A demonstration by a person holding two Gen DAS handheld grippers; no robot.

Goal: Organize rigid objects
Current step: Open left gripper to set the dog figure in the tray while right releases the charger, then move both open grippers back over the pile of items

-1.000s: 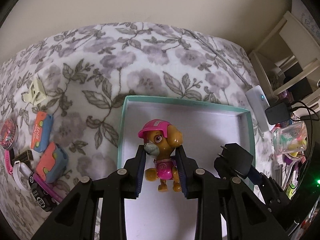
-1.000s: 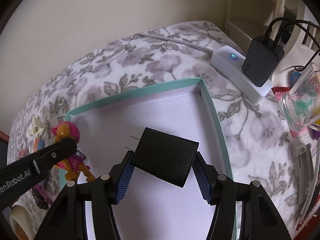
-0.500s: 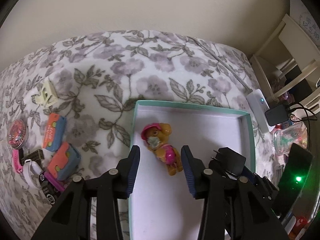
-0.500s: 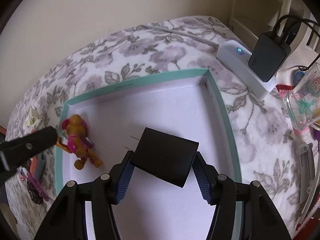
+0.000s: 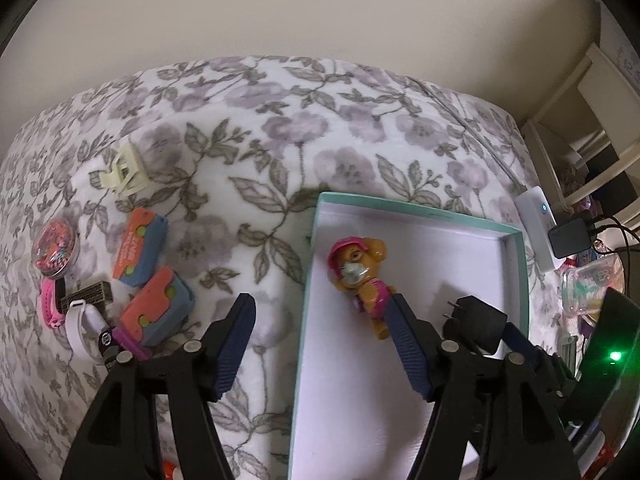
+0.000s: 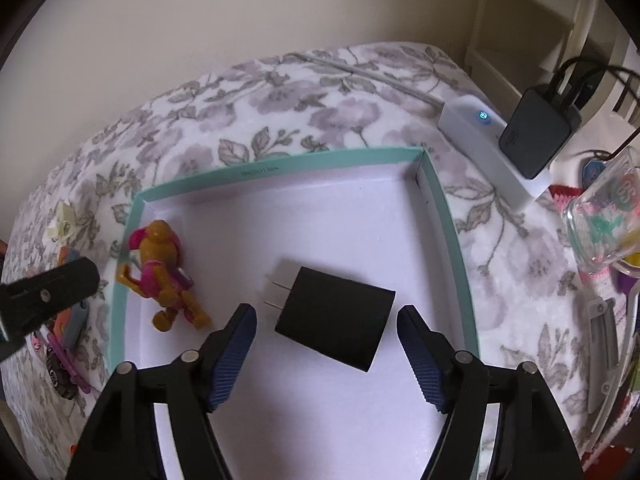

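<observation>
Box [image 6: 288, 166]: teal-rimmed, white inside, lying open on the floral bedspread [image 5: 280, 120]. It serves as the collecting place and now holds two items.

Item 1, toy pup figure [image 5: 362, 280]: pink helmet and vest, lying on its back near the box's left wall.

Item 2, black plug adapter [image 6: 334, 322]: lying flat on the box floor, right of the pup and apart from it, prongs pointing left.

Right tongs [image 6: 326, 344]: spread wide on either side of the adapter, touching nothing, empty.

Left tongs [image 5: 322, 340]: also wide open and empty, straddling the box's left wall, with one finger over the bedspread and the other over the box beside the pup's legs.

Left to sort, all on the bedspread left of the box: two orange-and-blue cases [image 5: 140, 248], a cream clip [image 5: 124, 174], a round pink tin [image 5: 56, 248], a pink watch [image 5: 50, 306], a white band [image 5: 80, 328], a small dark block [image 5: 88, 292] and a toy car [image 5: 110, 346].

Outside the lot, right of the box: white power strip [image 6: 492, 148] with a charger plugged in.

Progress, as judged: two pieces stowed, most of the pile still outside.
</observation>
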